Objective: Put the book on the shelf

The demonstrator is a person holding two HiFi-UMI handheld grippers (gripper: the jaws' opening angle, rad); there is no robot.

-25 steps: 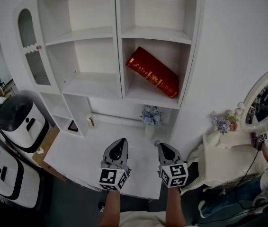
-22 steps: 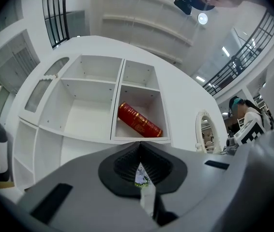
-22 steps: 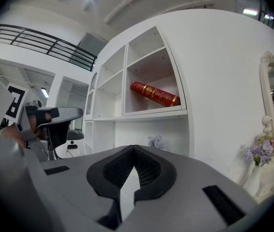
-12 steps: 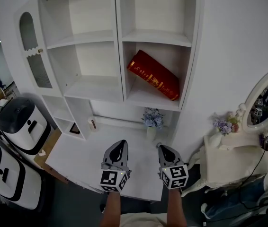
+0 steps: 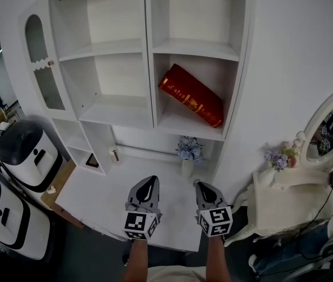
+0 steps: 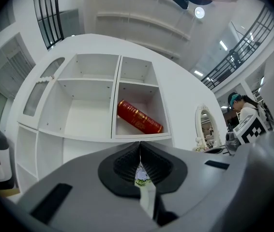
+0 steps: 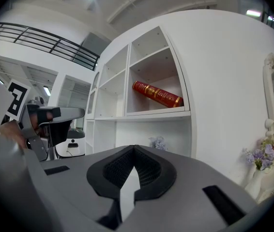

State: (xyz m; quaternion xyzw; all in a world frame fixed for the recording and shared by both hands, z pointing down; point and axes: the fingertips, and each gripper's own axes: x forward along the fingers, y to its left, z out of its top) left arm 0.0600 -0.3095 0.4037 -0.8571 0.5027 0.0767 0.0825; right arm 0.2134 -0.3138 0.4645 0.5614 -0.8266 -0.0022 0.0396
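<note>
Jaws of our left hand-held gripper (image 5: 149, 182) and right hand-held gripper (image 5: 202, 187) are clenched empty above the white counter (image 5: 96, 192); the red gold-lettered book (image 5: 191, 94) leans inside the white shelf (image 5: 196, 47).

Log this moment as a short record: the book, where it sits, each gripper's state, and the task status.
book: red book, tilted, in the right-column compartment of the white shelf unit, just above the desk
left gripper: left gripper shut, empty, over the desk
right gripper: right gripper shut, empty, beside the left one
task status: book on the shelf, neither gripper touching it
</note>
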